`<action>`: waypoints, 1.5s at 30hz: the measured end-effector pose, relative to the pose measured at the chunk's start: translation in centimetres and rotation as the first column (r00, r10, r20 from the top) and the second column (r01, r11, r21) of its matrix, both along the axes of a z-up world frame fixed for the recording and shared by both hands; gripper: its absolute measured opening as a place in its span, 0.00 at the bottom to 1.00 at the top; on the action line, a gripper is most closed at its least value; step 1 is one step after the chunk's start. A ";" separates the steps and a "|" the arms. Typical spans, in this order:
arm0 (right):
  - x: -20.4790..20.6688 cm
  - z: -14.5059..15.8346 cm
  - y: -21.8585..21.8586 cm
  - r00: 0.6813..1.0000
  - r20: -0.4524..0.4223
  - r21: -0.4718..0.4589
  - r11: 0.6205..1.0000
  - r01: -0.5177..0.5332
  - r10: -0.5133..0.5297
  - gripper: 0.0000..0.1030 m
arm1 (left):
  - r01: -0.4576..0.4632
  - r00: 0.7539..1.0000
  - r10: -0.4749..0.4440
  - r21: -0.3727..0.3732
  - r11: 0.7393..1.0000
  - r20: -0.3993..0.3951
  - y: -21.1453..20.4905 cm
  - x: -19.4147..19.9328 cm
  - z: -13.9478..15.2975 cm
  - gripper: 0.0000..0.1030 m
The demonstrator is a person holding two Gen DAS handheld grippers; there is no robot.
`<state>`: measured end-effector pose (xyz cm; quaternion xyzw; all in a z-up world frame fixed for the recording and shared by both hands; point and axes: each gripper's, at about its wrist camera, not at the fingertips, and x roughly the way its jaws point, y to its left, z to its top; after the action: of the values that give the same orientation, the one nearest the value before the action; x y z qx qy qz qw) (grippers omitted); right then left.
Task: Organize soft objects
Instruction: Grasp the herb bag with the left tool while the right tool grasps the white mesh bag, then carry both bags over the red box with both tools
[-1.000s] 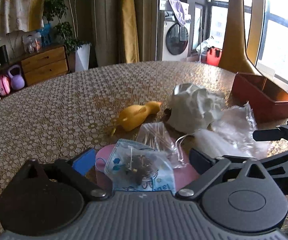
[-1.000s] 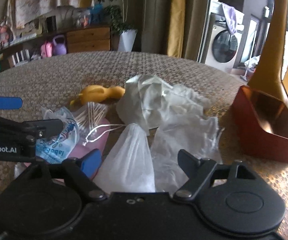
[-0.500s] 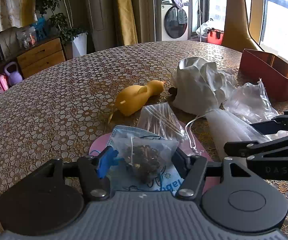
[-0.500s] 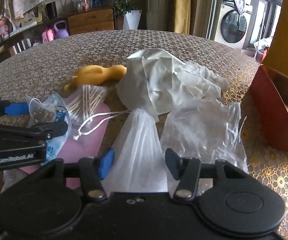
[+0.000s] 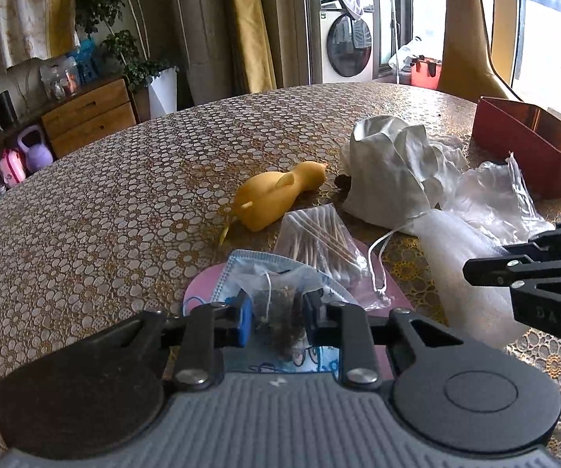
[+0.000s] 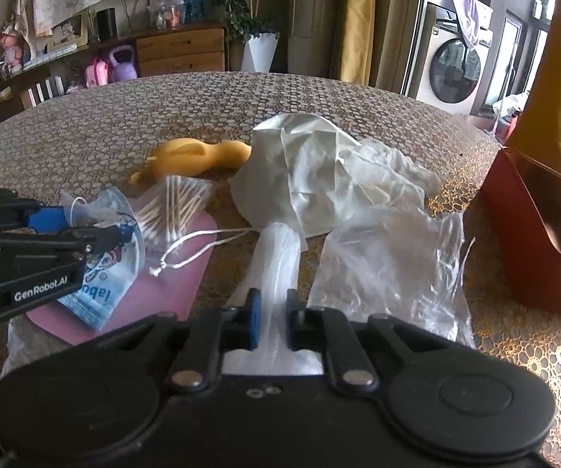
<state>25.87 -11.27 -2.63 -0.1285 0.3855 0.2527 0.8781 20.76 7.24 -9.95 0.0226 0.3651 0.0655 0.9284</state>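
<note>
My left gripper point(image 5: 275, 318) is shut on a small clear tea bag point(image 5: 280, 304) that lies on a blue face mask point(image 5: 319, 355) and a pink pad point(image 5: 389, 292). My right gripper point(image 6: 272, 318) is shut on a white mesh pouch point(image 6: 276, 269) with a drawstring point(image 6: 186, 249). A pack of cotton swabs point(image 5: 319, 241), a yellow rubber duck toy point(image 5: 276, 195), a crumpled white cloth point(image 5: 393, 167) and a clear plastic bag point(image 6: 389, 265) lie on the table. The left gripper also shows at the left of the right wrist view point(image 6: 97, 230).
A red open box point(image 5: 530, 148) stands at the table's right edge, also in the right wrist view point(image 6: 537, 226). The round table has a patterned cover point(image 5: 105, 214). Drawers, plants and a washing machine stand behind it.
Both grippers have closed from wide open: the left onto the tea bag, the right onto the mesh pouch, which is now squeezed narrow. Both cameras sit slightly higher.
</note>
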 end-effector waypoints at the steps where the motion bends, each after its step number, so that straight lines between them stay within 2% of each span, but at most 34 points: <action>1: 0.0 0.1 -0.1 1.000 -0.002 0.007 1.000 0.001 -0.001 0.08 | 0.001 1.000 -0.001 0.000 1.000 0.000 0.0 -0.1 0.2 0.22; 12: -1.4 2.6 -1.7 1.000 0.013 0.087 0.996 0.004 -0.005 0.06 | -0.003 1.000 0.003 0.000 1.000 0.027 -0.9 -1.3 2.0 0.17; 27: -2.5 7.7 -7.3 0.998 0.031 0.182 0.982 0.044 -0.051 0.06 | 0.072 0.994 -0.067 -0.059 0.996 0.085 -5.4 -1.9 7.5 0.17; 34: -1.3 10.5 -11.3 0.993 0.055 0.202 0.975 0.089 -0.102 0.06 | 0.138 0.983 -0.131 -0.047 0.989 0.132 -9.2 0.0 9.7 0.17; 45: 2.2 12.6 -17.8 0.972 0.112 0.198 0.963 0.181 -0.206 0.06 | 0.262 0.959 -0.253 -0.058 0.963 0.132 -16.0 6.1 11.4 0.17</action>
<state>28.03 -29.03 9.95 -0.0239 0.3123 0.1915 0.9302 26.88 -8.81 1.49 0.0312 0.3033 -0.0682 0.9499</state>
